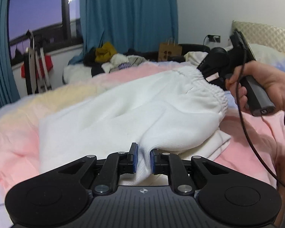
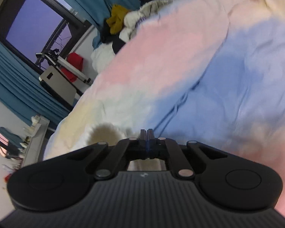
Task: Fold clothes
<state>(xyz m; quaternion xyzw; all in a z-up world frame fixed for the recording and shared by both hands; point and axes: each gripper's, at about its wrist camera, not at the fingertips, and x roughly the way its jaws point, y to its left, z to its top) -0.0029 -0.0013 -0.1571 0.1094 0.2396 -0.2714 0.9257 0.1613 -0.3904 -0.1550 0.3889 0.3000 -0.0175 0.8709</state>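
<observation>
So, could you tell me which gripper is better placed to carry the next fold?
Probably the left gripper: it pinches the white pants at the near hem, free to swing over. The right gripper is at the waistband.

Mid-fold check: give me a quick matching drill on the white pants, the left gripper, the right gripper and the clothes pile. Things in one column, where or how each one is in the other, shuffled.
Things:
1. white pants
2. left gripper
3. right gripper
4. clothes pile

States:
A. heaped at the far edge of the bed, below the blue curtain
B. jaws pressed together, at the elastic waistband
C. spread over the pastel duvet
D. jaws pinching the ribbed leg cuff

Pairs: 1-C, 2-D, 3-B, 4-A
</observation>
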